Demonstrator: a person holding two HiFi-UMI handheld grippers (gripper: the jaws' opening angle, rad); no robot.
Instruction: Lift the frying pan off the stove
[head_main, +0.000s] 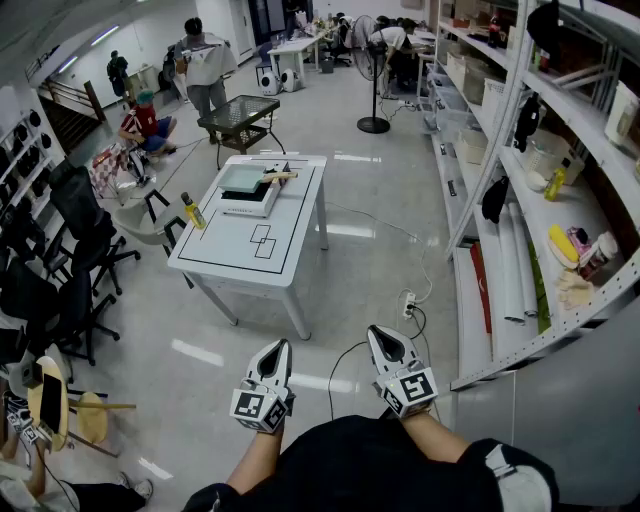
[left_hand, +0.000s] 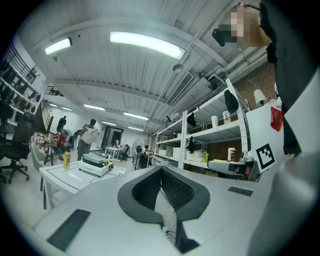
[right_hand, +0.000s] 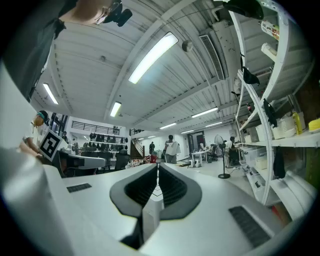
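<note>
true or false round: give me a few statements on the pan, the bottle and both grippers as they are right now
1. The frying pan sits on the stove. True.
2. The left gripper is shut on the pan's handle. False: its jaws are together with nothing between them, well short of the table.
3. The right gripper has its jaws together and holds nothing. True.
4. The yellow bottle stands on the floor. False: it stands upright on the table, at its left edge.
</note>
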